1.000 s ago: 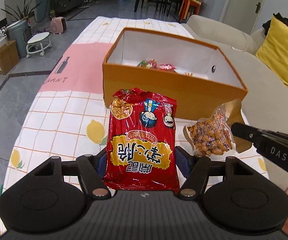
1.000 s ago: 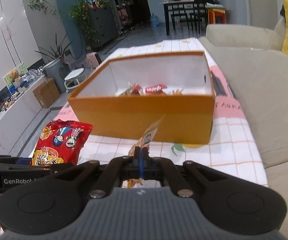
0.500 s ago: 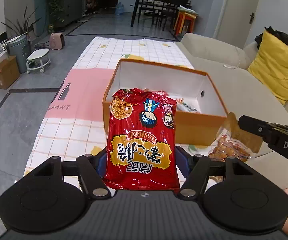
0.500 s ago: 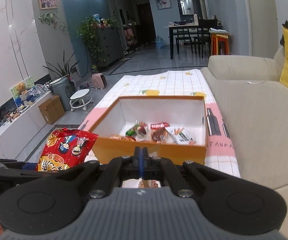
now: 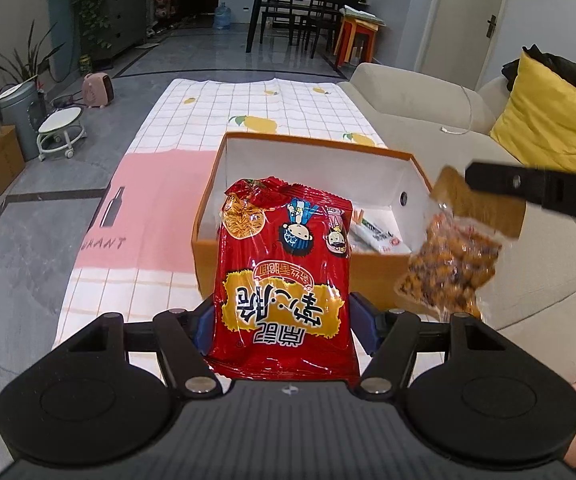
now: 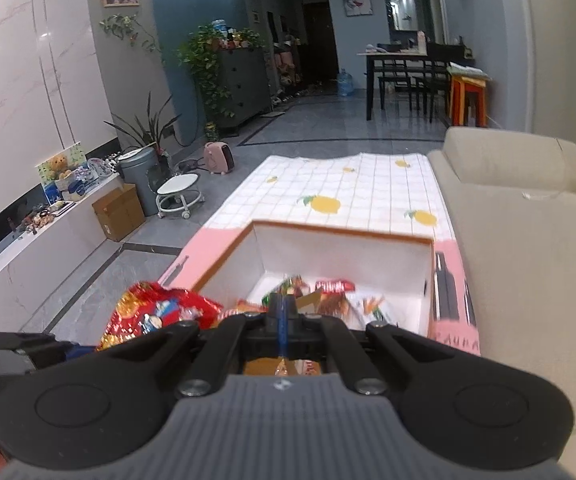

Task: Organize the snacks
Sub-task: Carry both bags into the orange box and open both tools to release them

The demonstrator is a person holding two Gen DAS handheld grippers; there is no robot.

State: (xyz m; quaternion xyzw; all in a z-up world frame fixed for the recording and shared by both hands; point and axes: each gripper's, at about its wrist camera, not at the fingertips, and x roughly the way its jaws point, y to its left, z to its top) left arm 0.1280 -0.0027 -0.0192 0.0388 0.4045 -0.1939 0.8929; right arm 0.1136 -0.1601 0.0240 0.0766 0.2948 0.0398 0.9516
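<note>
1. While the left tongs (image 5: 284, 320) clamp a red noodle-snack bag (image 5: 284, 276) printed with upside-down Chinese characters, it hangs before the orange box (image 5: 372, 276).
2. Right tongs (image 6: 283, 312), marked "DA", pinch a clear peanut pouch (image 5: 450, 264) at the box's right.
3. Pink cloth (image 5: 148, 216) reads "ANT".

The open orange cardboard box (image 5: 372, 276) is the landmark; it stands on the checked lemon-print cloth (image 5: 248, 116), which stretches on behind it and to its left. Small wrapped snacks (image 6: 334, 286) lie inside the box on its floor. The red printed noodle-snack bag (image 5: 282, 280) is before the box's near wall, clamped between the sides of the left gripper (image 5: 284, 320). The clear packet of brown nuts (image 5: 450, 268) hangs at the box's near right corner from the closed right gripper (image 6: 283, 308). The beige sofa (image 5: 416, 104) runs along the box's right side.
</note>
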